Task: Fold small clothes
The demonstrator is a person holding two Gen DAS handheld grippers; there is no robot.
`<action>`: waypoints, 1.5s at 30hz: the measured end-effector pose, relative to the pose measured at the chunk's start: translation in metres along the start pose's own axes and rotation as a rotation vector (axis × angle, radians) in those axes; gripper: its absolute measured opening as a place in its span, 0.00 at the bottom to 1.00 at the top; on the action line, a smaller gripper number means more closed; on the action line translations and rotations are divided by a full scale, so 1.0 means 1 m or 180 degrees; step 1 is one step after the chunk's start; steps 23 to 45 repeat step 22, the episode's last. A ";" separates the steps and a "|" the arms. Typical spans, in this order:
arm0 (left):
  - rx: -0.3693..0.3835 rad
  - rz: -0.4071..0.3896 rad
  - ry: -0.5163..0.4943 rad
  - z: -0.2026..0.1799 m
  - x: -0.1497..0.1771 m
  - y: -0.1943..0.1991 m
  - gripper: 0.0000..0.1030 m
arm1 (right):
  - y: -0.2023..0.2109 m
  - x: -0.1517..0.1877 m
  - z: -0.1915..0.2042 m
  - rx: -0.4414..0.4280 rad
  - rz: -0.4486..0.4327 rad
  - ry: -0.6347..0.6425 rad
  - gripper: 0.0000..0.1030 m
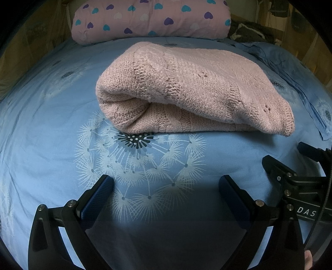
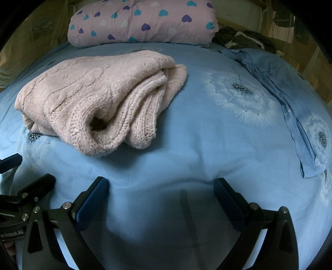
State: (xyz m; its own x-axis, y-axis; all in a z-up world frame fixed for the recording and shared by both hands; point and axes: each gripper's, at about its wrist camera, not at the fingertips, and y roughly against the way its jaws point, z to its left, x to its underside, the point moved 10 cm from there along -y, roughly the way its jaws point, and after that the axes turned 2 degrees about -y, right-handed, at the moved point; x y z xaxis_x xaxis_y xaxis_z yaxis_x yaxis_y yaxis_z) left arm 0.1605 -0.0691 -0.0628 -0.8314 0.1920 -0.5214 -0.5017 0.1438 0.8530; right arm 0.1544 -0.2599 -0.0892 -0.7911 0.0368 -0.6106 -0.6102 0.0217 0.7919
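Both tongs, left (image 1: 166, 188) and right (image 2: 160, 191), are being held apart and empty over the sheet (image 1: 41, 124), short of the folded sweater (image 1: 186, 87), whose loose edges are best squared

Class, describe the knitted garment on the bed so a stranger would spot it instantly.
Start at the blue dandelion-print bedspread. In front of the heart-patterned quilt lies a pale pink knit sweater, folded into a thick bundle. It is the only chunky knit there; the cloth to its right is thin and blue.
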 end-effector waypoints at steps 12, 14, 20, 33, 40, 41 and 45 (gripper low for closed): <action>-0.0006 -0.0002 -0.0001 0.000 0.000 0.000 0.86 | 0.000 0.000 0.000 0.0001 -0.0001 -0.0001 1.00; -0.0007 -0.0005 -0.0002 -0.001 0.000 0.000 0.86 | 0.000 0.000 0.000 0.0001 -0.0001 0.0000 1.00; 0.0003 -0.0016 0.0009 -0.001 -0.001 0.000 0.86 | 0.000 0.000 0.000 0.0001 -0.0001 -0.0001 1.00; 0.0007 -0.0020 0.0014 -0.001 -0.001 0.000 0.86 | 0.000 0.000 0.000 0.0001 -0.0001 -0.0001 1.00; 0.0007 -0.0020 0.0014 -0.001 -0.001 0.000 0.86 | 0.000 0.000 0.000 0.0001 -0.0001 -0.0001 1.00; 0.0007 -0.0020 0.0014 -0.001 -0.001 0.000 0.86 | 0.000 0.000 0.000 0.0001 -0.0001 -0.0001 1.00; 0.0007 -0.0020 0.0014 -0.001 -0.001 0.000 0.86 | 0.000 0.000 0.000 0.0001 -0.0001 -0.0001 1.00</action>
